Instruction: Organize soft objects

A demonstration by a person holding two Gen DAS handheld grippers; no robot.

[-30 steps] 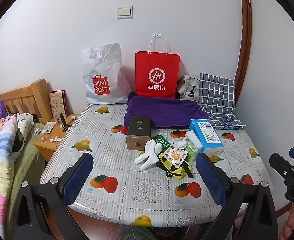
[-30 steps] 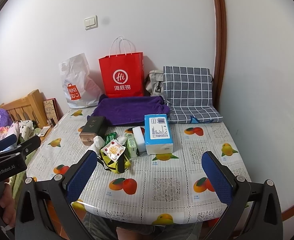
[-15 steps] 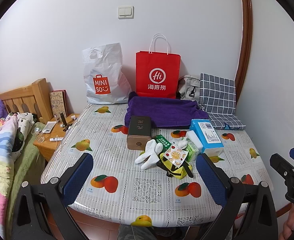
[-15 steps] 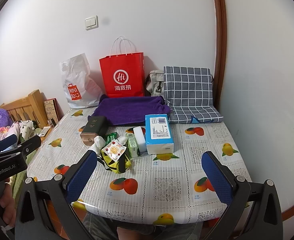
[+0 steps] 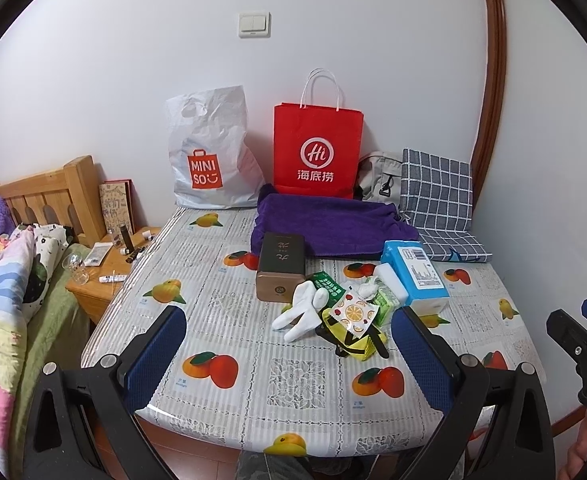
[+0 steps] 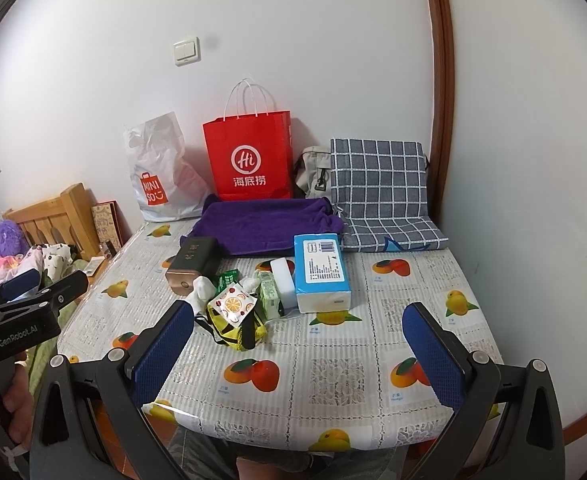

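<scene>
A pile of small soft things lies mid-table: white socks [image 5: 303, 310], a yellow pouch [image 5: 351, 334] [image 6: 235, 322] with an orange-print packet on it, green tissue packs [image 6: 269, 294], a white sponge block [image 6: 283, 282] and a blue-white tissue pack [image 5: 415, 276] [image 6: 321, 270]. A purple towel [image 5: 333, 226] [image 6: 265, 226] lies behind. My left gripper [image 5: 289, 354] is open and empty, above the table's near edge. My right gripper [image 6: 299, 352] is open and empty, at the near edge too.
A brown box [image 5: 281, 266] stands left of the pile. A red paper bag [image 5: 317, 154], a white Miniso bag [image 5: 209, 160], a grey bag and a checked cushion [image 5: 437, 196] line the wall. A bed and wooden nightstand [image 5: 109, 260] are at the left.
Both grippers have barely shifted; the view has drifted slightly. Nothing on the table has moved.
</scene>
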